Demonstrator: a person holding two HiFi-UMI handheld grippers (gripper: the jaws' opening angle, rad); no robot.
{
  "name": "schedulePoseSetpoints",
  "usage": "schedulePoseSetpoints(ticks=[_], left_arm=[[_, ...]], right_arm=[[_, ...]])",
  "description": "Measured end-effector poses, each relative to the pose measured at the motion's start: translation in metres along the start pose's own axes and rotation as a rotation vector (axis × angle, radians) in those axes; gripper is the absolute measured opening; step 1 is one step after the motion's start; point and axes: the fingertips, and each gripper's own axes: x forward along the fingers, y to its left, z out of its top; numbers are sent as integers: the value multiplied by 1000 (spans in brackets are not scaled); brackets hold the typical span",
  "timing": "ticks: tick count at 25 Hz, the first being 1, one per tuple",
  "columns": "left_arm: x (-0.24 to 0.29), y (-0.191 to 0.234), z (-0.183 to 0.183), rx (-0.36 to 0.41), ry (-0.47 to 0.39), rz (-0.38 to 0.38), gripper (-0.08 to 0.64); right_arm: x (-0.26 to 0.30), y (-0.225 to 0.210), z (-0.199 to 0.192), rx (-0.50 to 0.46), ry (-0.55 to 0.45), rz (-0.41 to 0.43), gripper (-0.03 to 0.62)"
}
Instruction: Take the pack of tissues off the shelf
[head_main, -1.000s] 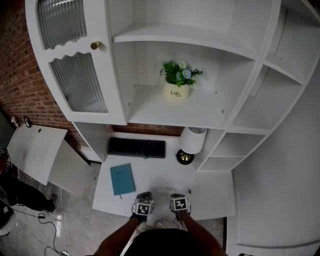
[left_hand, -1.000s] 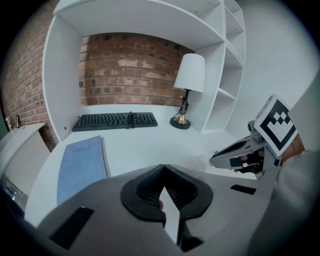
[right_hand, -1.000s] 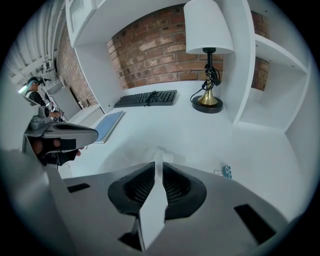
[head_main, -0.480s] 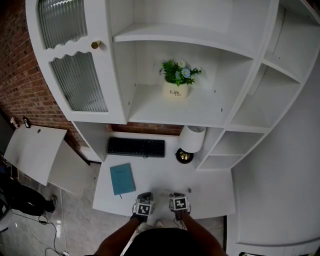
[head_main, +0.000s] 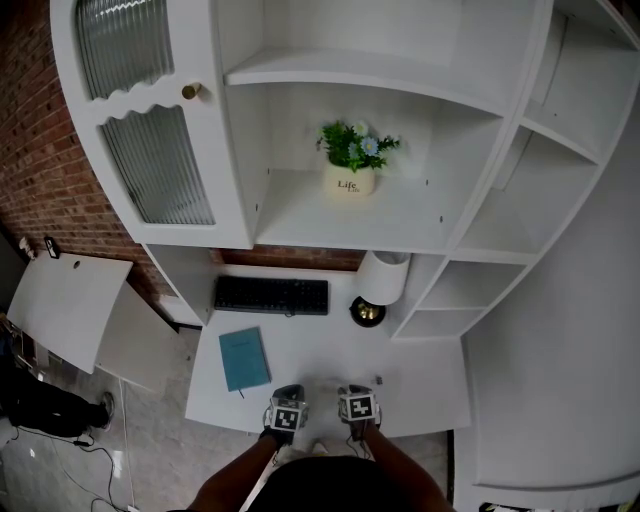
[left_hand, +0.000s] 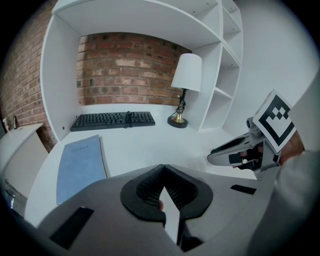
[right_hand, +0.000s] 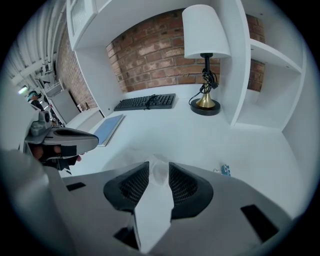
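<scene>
With left gripper (left_hand: 162, 170) pinched together and right gripper (right_hand: 159, 170) just opening, empty, search the far shelf (head_main: 400, 225) for the unseen tissues first

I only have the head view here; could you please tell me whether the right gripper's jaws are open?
Observer: Yes. In its own view the grey right gripper is open, and its jaws have just been opening. Between them I see only a pale blur over the white desk, which I cannot identify.
Operator: Thank you. And how does the left gripper stand?
Observer: The grey left gripper is shut, with its black ribbed pads meeting at the tips.
</scene>
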Motion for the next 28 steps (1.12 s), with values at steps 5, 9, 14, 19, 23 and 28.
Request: schedulePoseSetpoints(ticks=[5, 9, 14, 19, 23, 28], left_arm=[[1, -2, 5, 11, -17, -9, 15], [2, -5, 7, 13, -19, -15, 15], [1, -2, 4, 15, -7, -9, 15], [-1, 0, 10, 7, -21, -10, 15], [-2, 1, 18, 10, -36, -9, 15], [-6, 0, 38, 14, -79, -9, 17]], right_arm=[[1, 0, 0, 6, -6, 10, 147], [2, 1, -3, 2, 4, 25, 187], [1, 0, -6, -6, 18, 23, 177], [-3, -9, -1, 2, 10, 17, 126], [-13, -13, 15, 10, -29, 16, 84], [-23, -14, 39, 8, -82, 26, 64]])
